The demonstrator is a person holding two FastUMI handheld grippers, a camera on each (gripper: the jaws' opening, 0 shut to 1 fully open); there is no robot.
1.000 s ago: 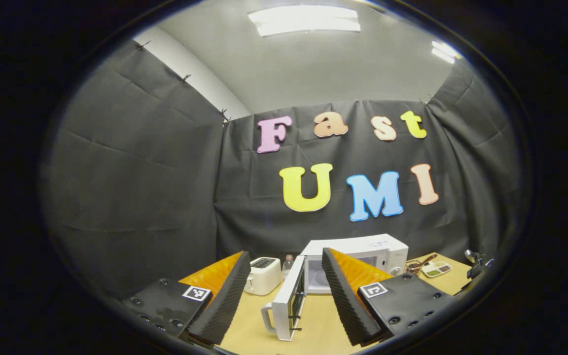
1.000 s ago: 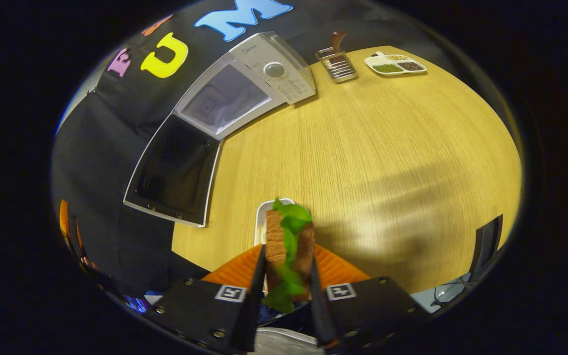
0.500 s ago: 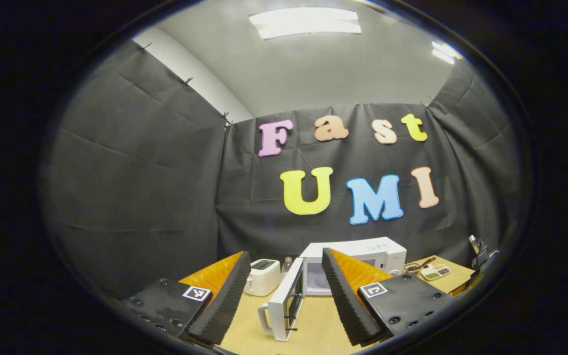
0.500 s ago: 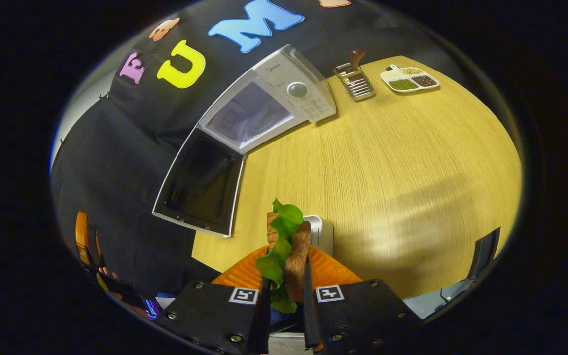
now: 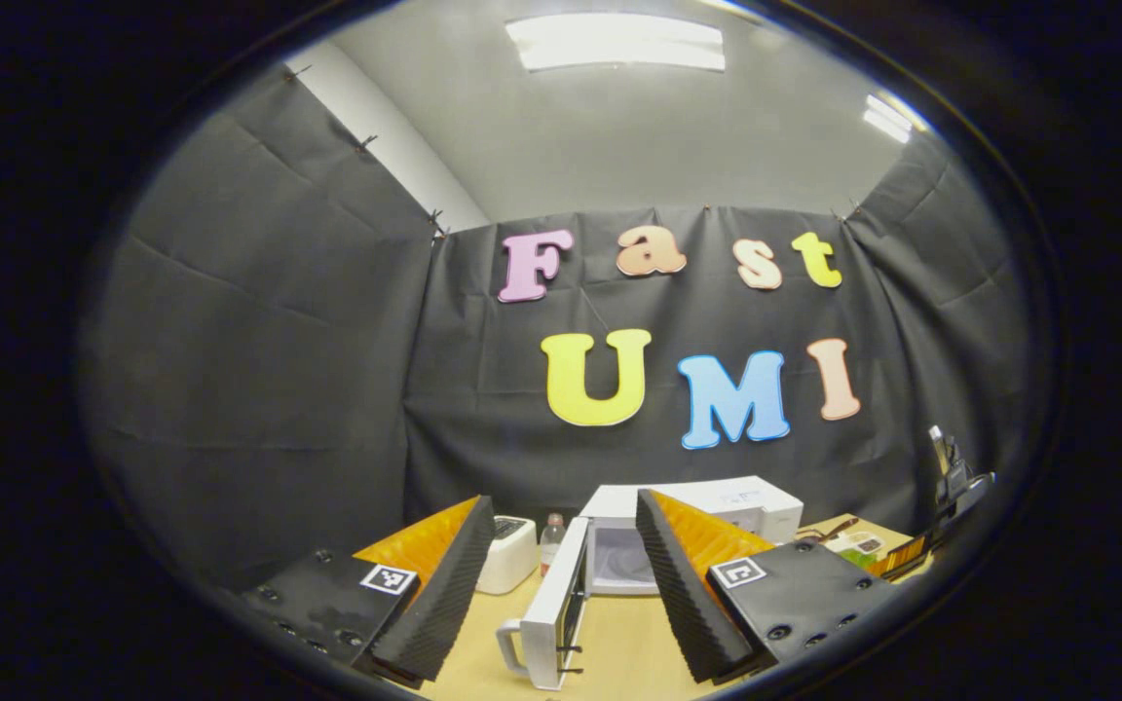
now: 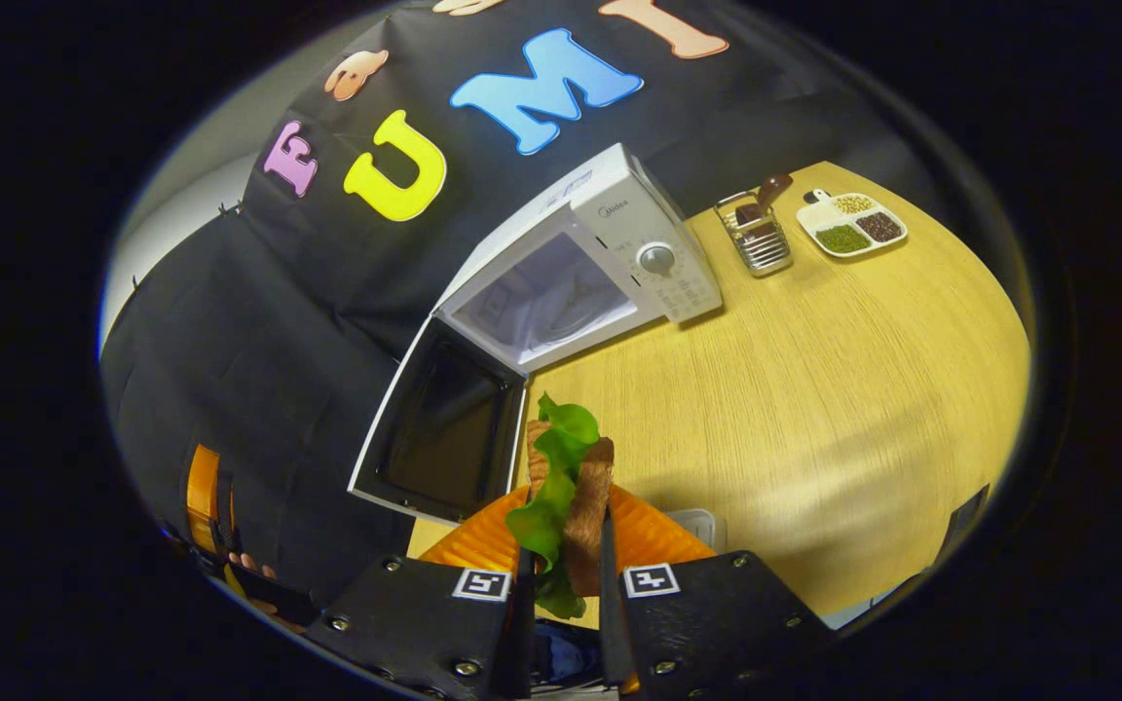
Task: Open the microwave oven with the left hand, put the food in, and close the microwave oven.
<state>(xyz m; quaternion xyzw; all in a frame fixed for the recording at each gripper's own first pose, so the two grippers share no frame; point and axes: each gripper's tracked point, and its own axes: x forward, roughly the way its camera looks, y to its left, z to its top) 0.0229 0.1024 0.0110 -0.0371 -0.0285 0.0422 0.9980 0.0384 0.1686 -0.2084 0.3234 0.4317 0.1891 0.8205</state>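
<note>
The wooden table [image 6: 814, 389] spans most of the right gripper view, pale and grained, with the booth's black cloth wall behind it. On its far side stands the white microwave oven [image 6: 619, 243], its cavity lit and exposed, a round dial on the control panel to the right of the opening. The microwave door [image 6: 444, 428] hangs swung fully out to the left of the cavity, its dark window facing the camera; in the left gripper view the same door [image 5: 556, 608] appears edge-on with its handle toward the camera, and the oven body [image 5: 707, 501] sits behind it.

In the left gripper view a white toaster [image 5: 507, 555] stands to the left of the oven, with a small bottle [image 5: 551, 534] between the two. To the right of the oven are a wire rack [image 6: 761, 239] holding a brown-handled utensil and, beyond it, a white divided dish [image 6: 853, 224] with green, dark and pale fillings.

The left gripper [image 5: 561, 584] has its jaws spread wide with nothing between them, aimed at the open door. The right gripper [image 6: 563, 623] has its jaws drawn narrow, both fingers pressing the sandwich [image 6: 571, 487], two brown bread slices with green lettuce between them, held above the table's near edge in front of the open door. A small white tray [image 6: 697, 526] lies on the table just below the sandwich.
</note>
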